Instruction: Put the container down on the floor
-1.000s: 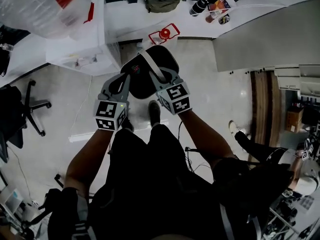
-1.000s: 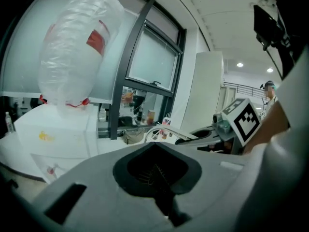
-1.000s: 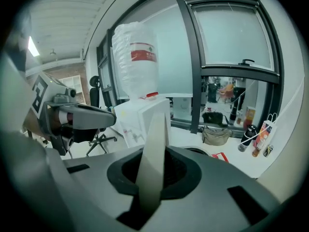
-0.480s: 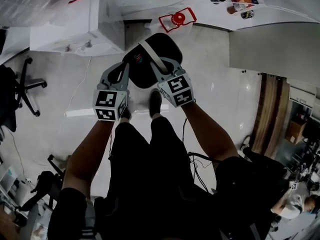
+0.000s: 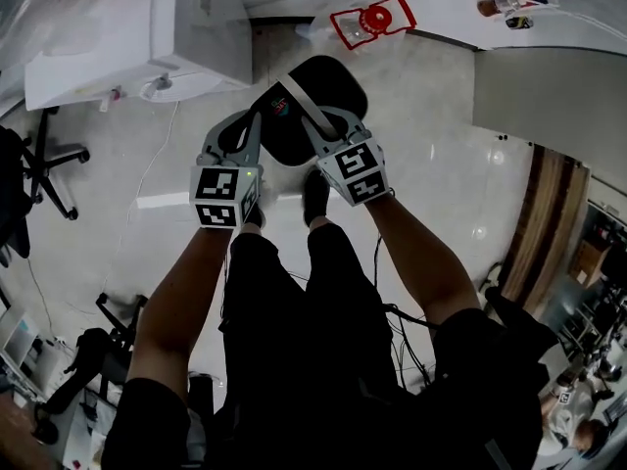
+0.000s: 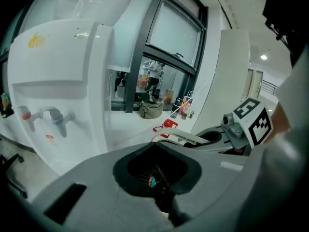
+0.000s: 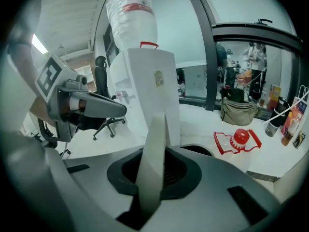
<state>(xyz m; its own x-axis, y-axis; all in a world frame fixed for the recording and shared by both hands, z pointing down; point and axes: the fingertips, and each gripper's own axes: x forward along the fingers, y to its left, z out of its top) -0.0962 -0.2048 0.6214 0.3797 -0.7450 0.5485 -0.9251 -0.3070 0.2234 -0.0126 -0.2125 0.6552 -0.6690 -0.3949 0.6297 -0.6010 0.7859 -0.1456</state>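
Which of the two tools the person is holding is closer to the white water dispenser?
Left. The left tool grips the black container on the side facing the water dispenser; the right tool holds its pale strap, farther off.

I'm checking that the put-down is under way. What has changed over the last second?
Both hand-held grippers, left and right, have carried the container lower, toward the floor by the person's shoes. Nothing was let go: the right stays shut on the handle, the left on the container's edge. Whether it touches the floor yet can't be told.
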